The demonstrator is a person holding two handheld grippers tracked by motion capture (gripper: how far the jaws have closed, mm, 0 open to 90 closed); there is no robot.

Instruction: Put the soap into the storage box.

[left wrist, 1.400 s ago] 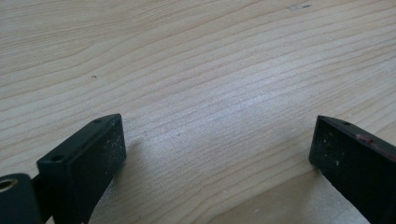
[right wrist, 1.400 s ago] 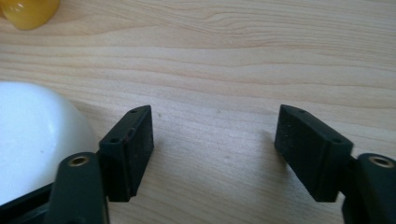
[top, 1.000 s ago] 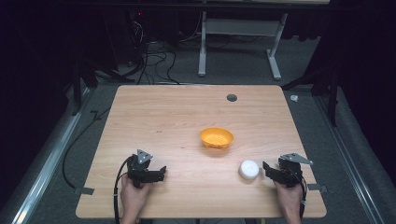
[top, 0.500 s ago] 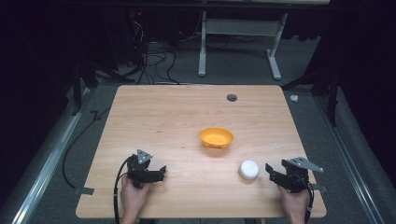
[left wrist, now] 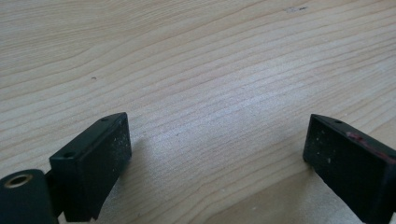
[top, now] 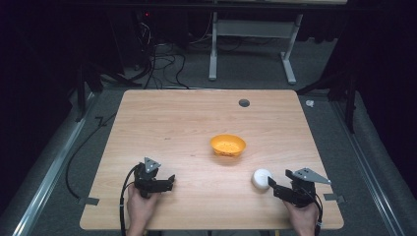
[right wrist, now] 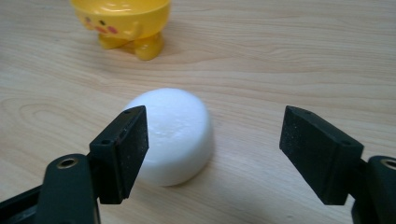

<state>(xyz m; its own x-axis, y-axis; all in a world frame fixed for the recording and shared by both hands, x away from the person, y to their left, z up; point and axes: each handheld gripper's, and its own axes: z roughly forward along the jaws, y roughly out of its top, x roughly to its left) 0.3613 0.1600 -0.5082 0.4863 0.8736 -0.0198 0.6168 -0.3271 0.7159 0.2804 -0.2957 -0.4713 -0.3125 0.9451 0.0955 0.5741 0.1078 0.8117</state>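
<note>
A white round puck-shaped object [top: 261, 178] [right wrist: 175, 135] lies on the wooden table [top: 187, 123], near the front right. Just behind it my right gripper [top: 273, 185] [right wrist: 215, 149] stands open, its left jaw beside the puck and its right jaw well clear of it. A yellow bowl [top: 227, 145] [right wrist: 122, 21] with small feet and a printed face sits near the table's middle, beyond the puck. My left gripper [top: 168, 181] [left wrist: 217, 156] rests open at the front left, with bare wood between its jaws.
A dark round hole [top: 244, 103] marks the table's far side. Past the far edge stand a white desk frame [top: 251, 44] and tangled cables [top: 162, 59] on the floor. Tape tabs [top: 88, 200] stick out at the front corners.
My right gripper has shifted slightly toward the near edge and now sits close behind the white puck. The left gripper has stayed in place.
</note>
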